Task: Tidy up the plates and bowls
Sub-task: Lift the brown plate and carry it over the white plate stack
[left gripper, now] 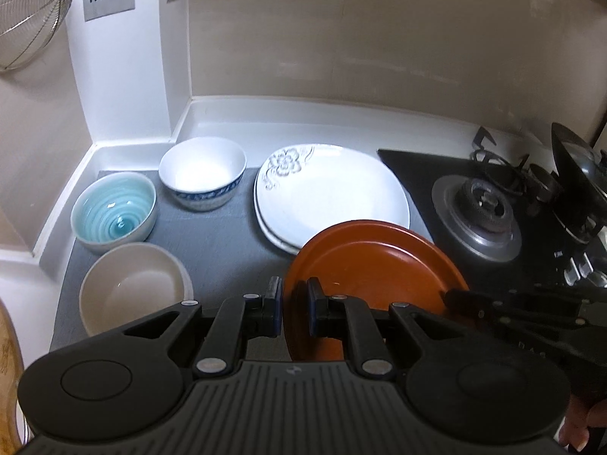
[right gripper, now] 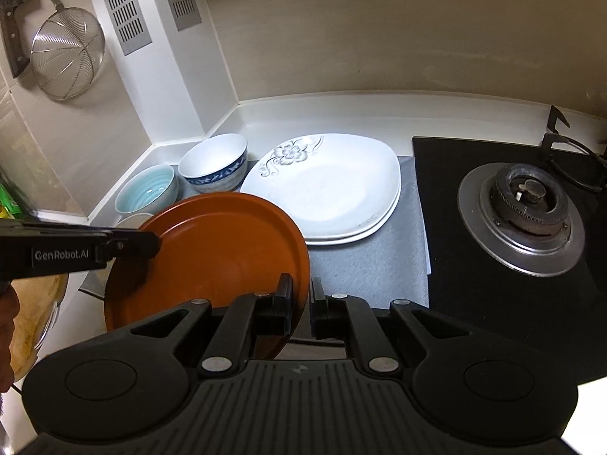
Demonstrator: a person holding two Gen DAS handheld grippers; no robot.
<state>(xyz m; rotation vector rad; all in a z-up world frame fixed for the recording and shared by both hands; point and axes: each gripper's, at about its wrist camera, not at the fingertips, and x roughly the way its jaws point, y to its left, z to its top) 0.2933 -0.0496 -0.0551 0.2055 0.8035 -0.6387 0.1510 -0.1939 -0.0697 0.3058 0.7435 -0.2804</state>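
Grey mat (left gripper: 220, 242) is covering the counter next to the gas hob (right gripper: 519, 220), taking all the crockery, probably as padding. White square plates (right gripper: 334, 189), two stacked, are sitting at the back of the mat: looks like the plate pile, so the likely drop spot.

Brown plate (right gripper: 212, 258) is hanging in the air in front of that stack, tilted, carried two-handed. Left gripper (left gripper: 295, 305) is pinching its near-left rim, fingers nearly pressed together on the edge. Right gripper (right gripper: 301, 305) is doing the same on the opposite rim; opposed grips are stopping it swinging.

Three bowls are sitting apart on the left of the mat: cream bowl (left gripper: 132, 288) nearest, teal bowl (left gripper: 114, 212) behind it, blue-banded white bowl (left gripper: 203, 172) at the back. Not nested yet.
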